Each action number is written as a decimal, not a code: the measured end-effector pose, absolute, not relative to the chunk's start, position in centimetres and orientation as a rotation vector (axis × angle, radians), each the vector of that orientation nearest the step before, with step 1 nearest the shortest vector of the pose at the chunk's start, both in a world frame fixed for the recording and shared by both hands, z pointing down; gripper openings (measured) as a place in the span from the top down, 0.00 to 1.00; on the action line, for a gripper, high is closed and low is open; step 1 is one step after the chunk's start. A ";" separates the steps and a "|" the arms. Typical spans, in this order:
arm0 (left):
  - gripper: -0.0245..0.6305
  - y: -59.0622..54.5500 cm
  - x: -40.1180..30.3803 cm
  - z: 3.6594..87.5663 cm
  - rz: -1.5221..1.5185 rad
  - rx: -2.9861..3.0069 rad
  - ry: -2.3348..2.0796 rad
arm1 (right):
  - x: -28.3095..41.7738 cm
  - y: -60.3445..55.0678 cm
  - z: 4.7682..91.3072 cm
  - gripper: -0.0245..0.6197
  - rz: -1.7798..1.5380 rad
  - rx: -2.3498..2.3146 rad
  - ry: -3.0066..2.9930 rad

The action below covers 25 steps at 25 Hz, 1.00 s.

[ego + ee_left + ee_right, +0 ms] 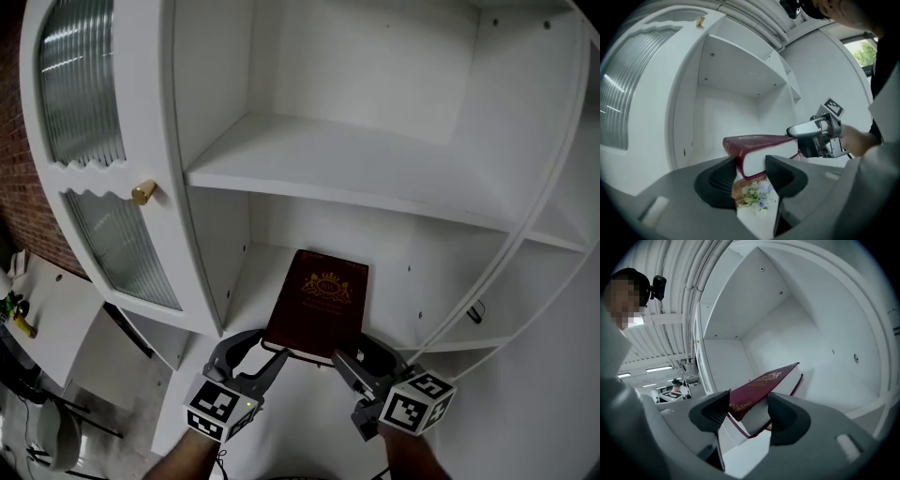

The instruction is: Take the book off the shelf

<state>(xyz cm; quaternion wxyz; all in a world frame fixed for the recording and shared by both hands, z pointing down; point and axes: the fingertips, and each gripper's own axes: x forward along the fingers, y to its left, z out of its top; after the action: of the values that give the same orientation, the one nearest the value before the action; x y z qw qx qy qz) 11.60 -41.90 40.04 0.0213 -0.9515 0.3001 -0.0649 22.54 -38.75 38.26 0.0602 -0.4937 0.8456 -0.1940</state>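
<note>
Together, side by side: left gripper clamps book near-left corner; right gripper clamps near-right corner

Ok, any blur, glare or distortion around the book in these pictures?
Head view: book sharp, evenly lit, soft shadow under the upper shelf. Left gripper view: strong fisheye bending, dark corners, bright window. Right gripper view: same bending, book glare-free.

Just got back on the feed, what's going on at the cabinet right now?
A person is working both grippers on the dark red book in the lower compartment of the white cabinet. The left gripper and the right gripper each have their jaws closed on the book's near edge, one towards each corner. The book is not out yet: it sits inside the compartment, below the shelf board. The glass door stands open at the left.
</note>
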 end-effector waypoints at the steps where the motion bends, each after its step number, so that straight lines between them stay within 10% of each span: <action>1: 0.67 -41.5 11.4 40.1 -0.193 -2.947 0.929 | 22.4 -38.4 38.3 0.54 -0.588 -1.494 2.560; 25: 0.67 -34.4 5.5 43.4 -0.159 -2.929 0.980 | 16.8 -31.4 40.3 0.72 -0.361 -1.770 2.535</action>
<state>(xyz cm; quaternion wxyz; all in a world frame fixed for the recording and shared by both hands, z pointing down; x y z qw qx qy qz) 5.46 -34.42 43.36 0.0244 -0.9468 0.3167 -0.0513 16.85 -31.38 40.35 0.0145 -0.5686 0.8143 -0.1160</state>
